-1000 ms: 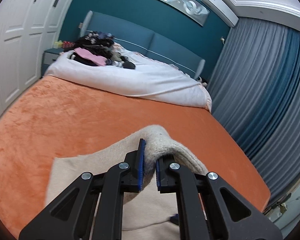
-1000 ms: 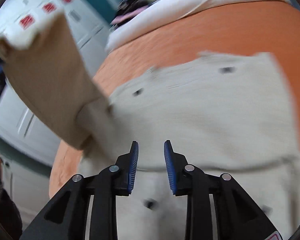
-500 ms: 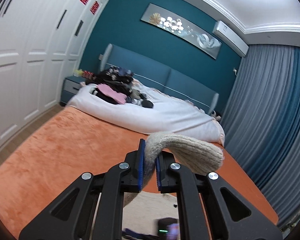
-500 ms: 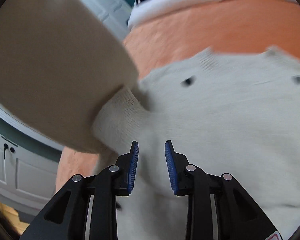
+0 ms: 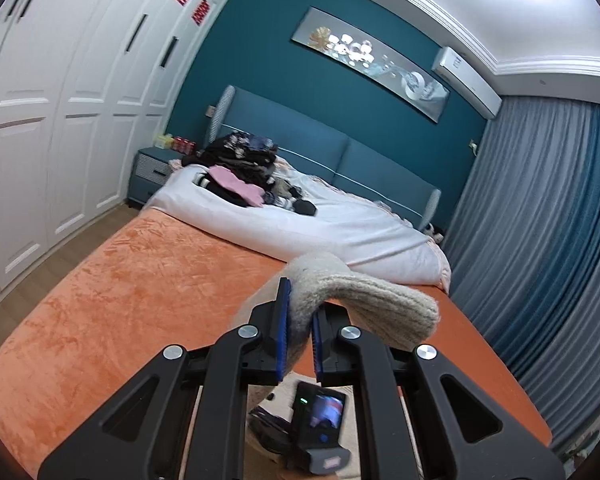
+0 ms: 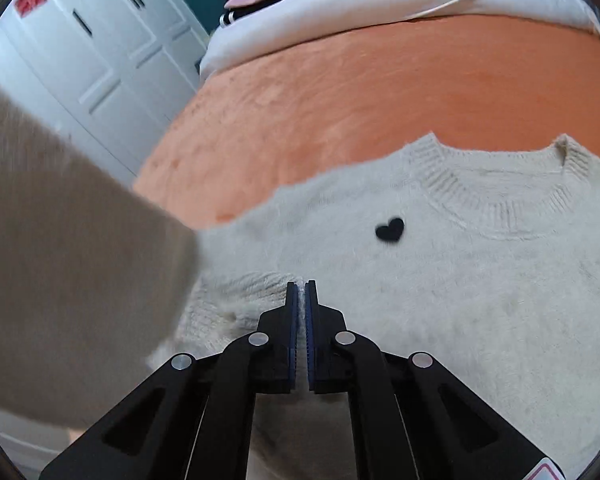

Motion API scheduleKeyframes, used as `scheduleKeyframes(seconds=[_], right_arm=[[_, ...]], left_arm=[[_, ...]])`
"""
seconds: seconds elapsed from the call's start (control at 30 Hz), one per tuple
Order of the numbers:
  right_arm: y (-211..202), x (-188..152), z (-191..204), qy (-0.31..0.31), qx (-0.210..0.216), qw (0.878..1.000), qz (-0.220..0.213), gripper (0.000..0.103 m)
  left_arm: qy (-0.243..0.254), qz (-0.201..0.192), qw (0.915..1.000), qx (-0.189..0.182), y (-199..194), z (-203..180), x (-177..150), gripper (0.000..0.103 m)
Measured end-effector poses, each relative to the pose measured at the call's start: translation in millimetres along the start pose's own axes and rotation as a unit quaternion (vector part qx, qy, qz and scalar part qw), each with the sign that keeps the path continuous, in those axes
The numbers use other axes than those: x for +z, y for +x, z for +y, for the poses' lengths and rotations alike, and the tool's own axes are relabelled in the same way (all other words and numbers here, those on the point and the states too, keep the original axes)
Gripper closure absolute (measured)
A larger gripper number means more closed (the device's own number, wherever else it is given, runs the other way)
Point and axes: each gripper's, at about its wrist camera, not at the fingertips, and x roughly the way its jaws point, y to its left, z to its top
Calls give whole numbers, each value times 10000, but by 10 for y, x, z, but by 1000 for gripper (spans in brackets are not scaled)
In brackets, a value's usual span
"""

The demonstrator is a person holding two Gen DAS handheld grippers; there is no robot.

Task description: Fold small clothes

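Left view high toward headboard (image 5: 340, 160); right view close above sweater (image 6: 440, 280).

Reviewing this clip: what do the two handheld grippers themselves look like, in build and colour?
Both match. The left gripper and right gripper have matte black linkage arms with triangular cut-outs, round silver pivot pins and blue ribbed finger pads. No cables or sleeves show; a small sticker sits at the right view's lower corner.

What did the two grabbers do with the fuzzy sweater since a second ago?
The right gripper was open above the sweater; now it has shut on a fold of it. The left gripper lifted the sleeve it pinches up off the orange blanket. That grip stayed shut, and the clothes pile never moved.
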Motion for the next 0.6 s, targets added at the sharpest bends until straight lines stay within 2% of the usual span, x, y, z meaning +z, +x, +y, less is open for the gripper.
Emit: scheduleKeyframes(seconds=[0.03,0.07,0.1,0.17,0.27,0.3,0.33,0.4,0.43,0.5,0.53,0.6], right_arm=[[71,2,11,-121,197,9991,362,91],[22,-25,-20,-140,435,9979,466,92],[-177,-51,-110,-80,671,9974,267,92],[-689,-102,-466,225,824,9960,-255,92],[-1450,-319,-1374,1044,552,9902,-744,87],[-1689,-430,-1652,1243,344,9878,-874,87],[-1957,-578,-1977,1443,-53,9844,-1002,87],[-2226,-755,-2383,1675,-389,9795,-1051,84],[-2345,-845,-2558,1837,-410,9770,-1002,81],[-2482,-950,-2698,1965,-326,9755,-930,74],[-2504,-967,-2692,1957,-225,9759,-937,62],[-2424,-934,-2628,1951,29,9761,-958,44]], left_arm=[[36,80,9999,-81,40,-62,-47,95],[61,186,9996,-187,119,-154,-104,95],[74,312,9990,-320,214,-260,-176,95],[95,557,9966,-606,401,-471,-351,95],[243,853,9917,-936,723,-837,-753,94],[328,1072,9885,-1011,879,-966,-956,90],[423,1475,9833,-976,1089,-1092,-1228,73],[504,2181,9709,-855,1410,-1223,-1809,62],[645,2532,9628,-684,1532,-1255,-2155,62],[739,2904,9535,-317,1579,-1202,-2590,62],[688,2954,9527,-203,1543,-1145,-2696,62],[545,2949,9540,-17,1407,-998,-2774,62]])
